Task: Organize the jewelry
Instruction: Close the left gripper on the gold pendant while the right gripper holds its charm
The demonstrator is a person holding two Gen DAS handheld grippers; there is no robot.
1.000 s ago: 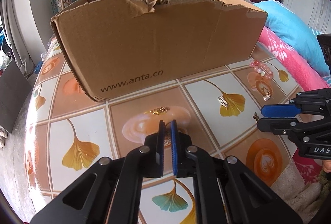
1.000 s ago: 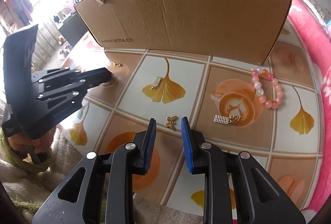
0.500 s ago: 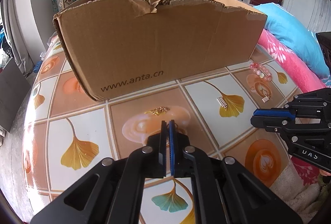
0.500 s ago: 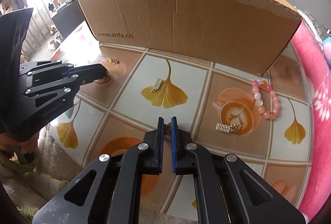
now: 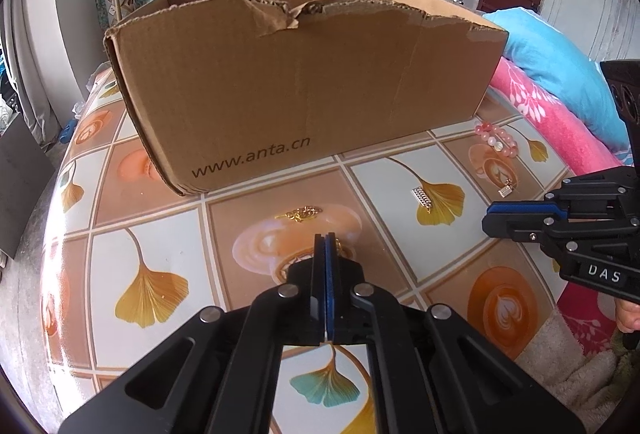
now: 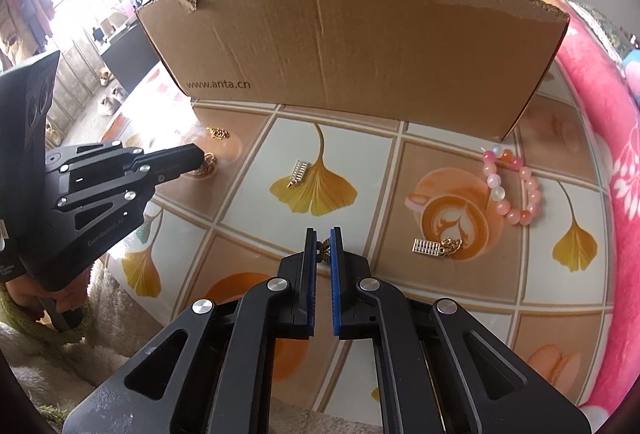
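Right gripper (image 6: 323, 246) pinches the butterfly charm (image 6: 324, 252) near the worktop's (image 6: 360, 149) front edge. Left gripper (image 5: 325, 240) is closed on a gold ring (image 6: 209, 158); cardboard box (image 6: 360, 49) stands behind, apart.

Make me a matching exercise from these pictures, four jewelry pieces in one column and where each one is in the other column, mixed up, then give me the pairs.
Things:
1. pink bead bracelet
2. butterfly charm
3. gold ring
4. gold chain

Places:
A. at the tip of the left gripper
B. between the fingers of the right gripper
C. near the right corner of the cardboard box
D. loose on the table by the box's printed web address

Pairs: 1-C, 2-B, 3-A, 4-D
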